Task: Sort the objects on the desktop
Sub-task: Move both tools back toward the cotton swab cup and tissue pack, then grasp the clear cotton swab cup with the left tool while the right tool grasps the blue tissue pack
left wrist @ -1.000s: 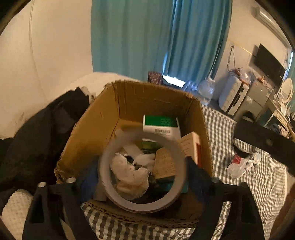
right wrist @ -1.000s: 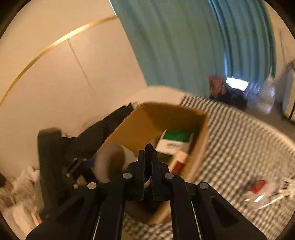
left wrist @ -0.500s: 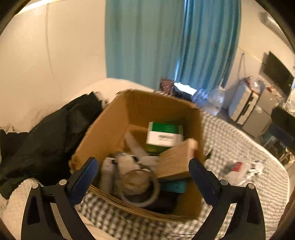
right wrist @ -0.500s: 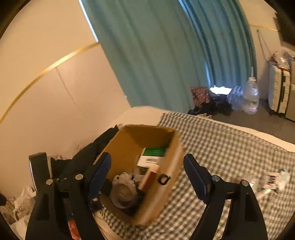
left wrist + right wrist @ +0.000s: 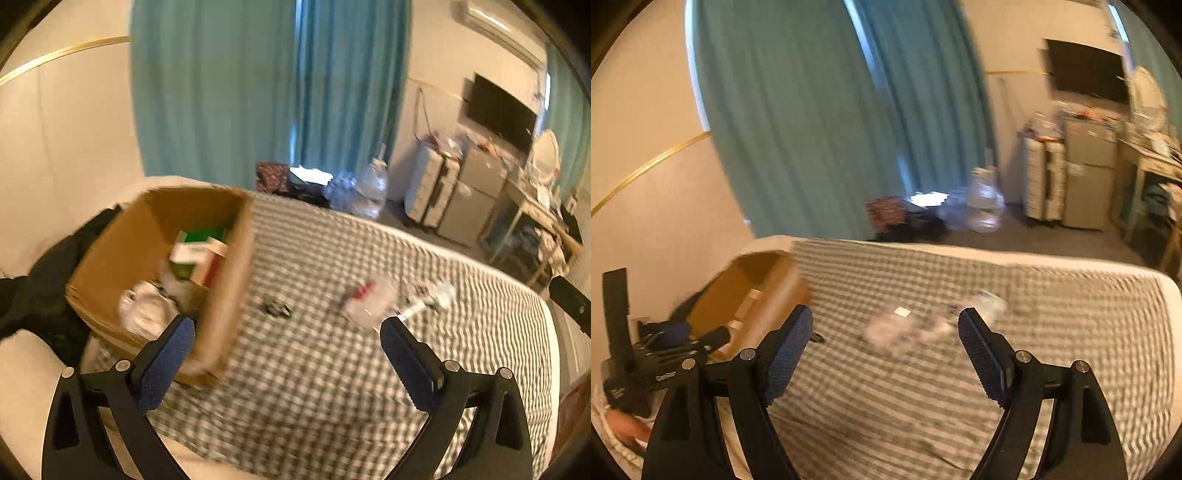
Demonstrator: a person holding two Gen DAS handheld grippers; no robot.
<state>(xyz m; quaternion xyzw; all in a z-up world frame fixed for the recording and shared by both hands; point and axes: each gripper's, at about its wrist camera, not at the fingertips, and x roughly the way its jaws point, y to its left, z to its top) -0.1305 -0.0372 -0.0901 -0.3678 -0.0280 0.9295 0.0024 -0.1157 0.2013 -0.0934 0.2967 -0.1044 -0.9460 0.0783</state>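
A cardboard box (image 5: 122, 236) stands at the left on the checked bedspread (image 5: 314, 387). In it lie a green and white carton (image 5: 195, 251) and a pale tape roll with white wrapping (image 5: 147, 314). My left gripper (image 5: 286, 328) hangs open and empty beside the box's right wall. Ahead of it on the bedspread lie a small black item (image 5: 277, 308), a clear plastic bag with red inside (image 5: 365, 299) and a white packet (image 5: 428, 299). My right gripper (image 5: 884, 321) is open and empty, above the blurred plastic bag (image 5: 890, 326), with the box (image 5: 764, 295) to its left.
Black clothing (image 5: 44, 280) is heaped left of the box. Teal curtains (image 5: 258, 92) hang behind the bed. Water bottles (image 5: 369, 188), white cabinets (image 5: 443, 192) and a cluttered desk (image 5: 535, 206) stand beyond the bed's far edge. A hand (image 5: 624, 428) shows at lower left.
My left gripper let go of the tape roll, which now lies in the box. My right gripper went from shut to open. Both views have swung right, away from the box toward the bedspread.
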